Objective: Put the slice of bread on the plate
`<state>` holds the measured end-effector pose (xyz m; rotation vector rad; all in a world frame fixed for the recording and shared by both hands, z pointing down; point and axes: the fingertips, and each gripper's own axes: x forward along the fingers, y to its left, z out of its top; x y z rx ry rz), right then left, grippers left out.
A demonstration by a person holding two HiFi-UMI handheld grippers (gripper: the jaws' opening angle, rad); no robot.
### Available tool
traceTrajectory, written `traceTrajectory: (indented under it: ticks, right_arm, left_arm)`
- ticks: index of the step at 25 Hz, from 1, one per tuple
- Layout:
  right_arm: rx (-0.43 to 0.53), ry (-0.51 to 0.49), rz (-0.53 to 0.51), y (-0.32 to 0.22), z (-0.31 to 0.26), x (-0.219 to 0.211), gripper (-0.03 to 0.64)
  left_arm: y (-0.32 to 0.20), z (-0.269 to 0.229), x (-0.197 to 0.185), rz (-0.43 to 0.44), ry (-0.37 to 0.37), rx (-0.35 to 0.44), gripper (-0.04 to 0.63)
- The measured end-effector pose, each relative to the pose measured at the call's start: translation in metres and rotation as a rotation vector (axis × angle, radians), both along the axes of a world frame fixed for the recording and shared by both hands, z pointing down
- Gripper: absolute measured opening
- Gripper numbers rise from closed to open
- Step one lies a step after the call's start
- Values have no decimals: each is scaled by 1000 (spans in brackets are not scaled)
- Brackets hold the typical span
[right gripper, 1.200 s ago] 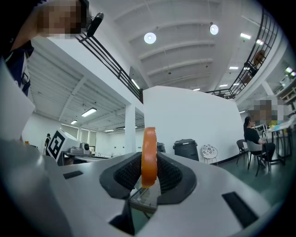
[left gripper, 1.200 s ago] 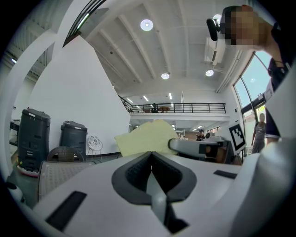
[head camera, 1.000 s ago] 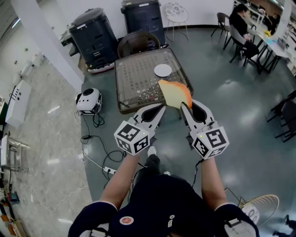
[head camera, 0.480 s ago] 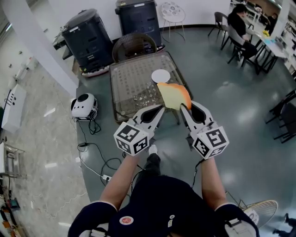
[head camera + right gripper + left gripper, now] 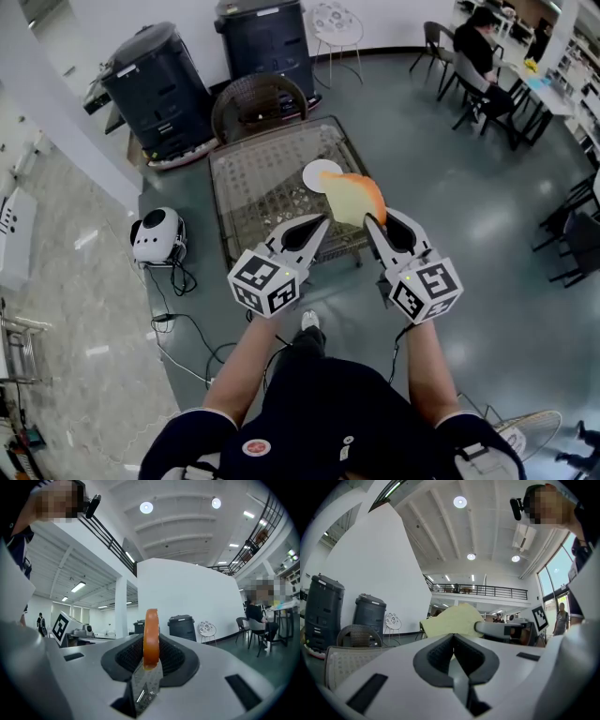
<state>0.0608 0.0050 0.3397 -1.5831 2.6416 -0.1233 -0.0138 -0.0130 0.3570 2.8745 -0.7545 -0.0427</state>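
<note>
Grey floor (image 5: 459,192), right tool (image 5: 151,645) — pinching bread (image 5: 354,199) (edge-on)

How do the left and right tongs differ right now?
The right tongs grip the slice of bread; the left tongs hold nothing. The right tongs' jaws stand apart by the slice's thickness; the left tongs' jaws meet. Both point toward the table with the plate.

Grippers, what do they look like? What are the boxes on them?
The left gripper and right gripper are white shells with dark grey padded fingers. Each carries a cube with black-and-white square markers. The person wears a dark short-sleeved shirt.
</note>
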Motion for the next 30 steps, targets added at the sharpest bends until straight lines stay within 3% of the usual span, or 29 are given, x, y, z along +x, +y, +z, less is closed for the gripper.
traceTrajectory:
  ticks: [13,30]
  right_arm:
    - [-27,31,78,-102,-3,-15,90]
    - [-50,25,73,-163,7,-9,89]
  left_arm:
    - [-110,-2,-16,70,21,-27,6]
    - [-164,7,-10,76,20,-49,6]
